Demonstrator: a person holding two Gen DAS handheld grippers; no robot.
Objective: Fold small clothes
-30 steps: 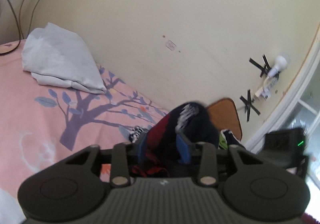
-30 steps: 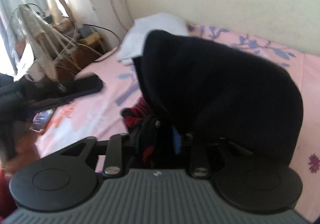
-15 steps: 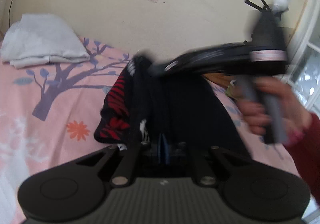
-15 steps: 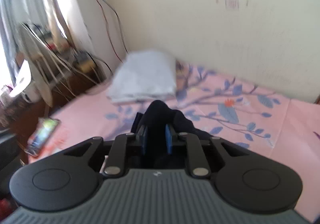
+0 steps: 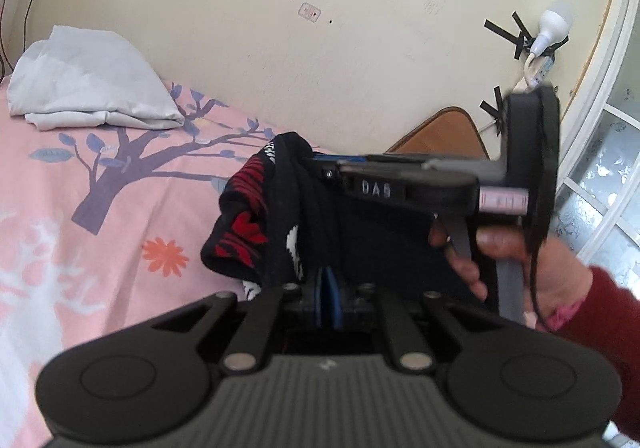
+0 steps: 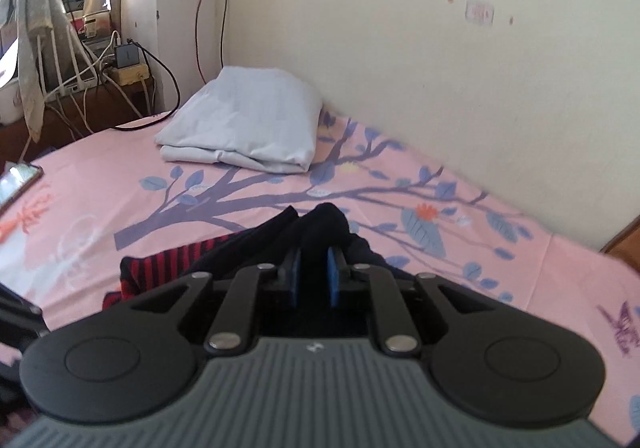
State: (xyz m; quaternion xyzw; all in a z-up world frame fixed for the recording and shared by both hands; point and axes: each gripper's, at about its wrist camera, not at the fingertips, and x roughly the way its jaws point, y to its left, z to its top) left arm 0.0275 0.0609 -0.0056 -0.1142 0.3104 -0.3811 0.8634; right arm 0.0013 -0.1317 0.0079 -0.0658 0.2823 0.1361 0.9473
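Both tongs grip one dark garment over the bed

Left wrist view: the left tongs (image 5: 329, 298), tilted downward, are pinched tight on the black-and-red garment (image 5: 276, 224), which hangs over the pink bed (image 5: 80, 248); the right hand (image 5: 532, 268) holds its tool level, crossing from the right.
Right wrist view: the right tongs (image 6: 314, 280), angled down, clamp a black fold of it (image 6: 320, 220).

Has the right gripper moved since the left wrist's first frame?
Yes: the right gripper swung in from the right edge, now across the brown board, gripping the garment.
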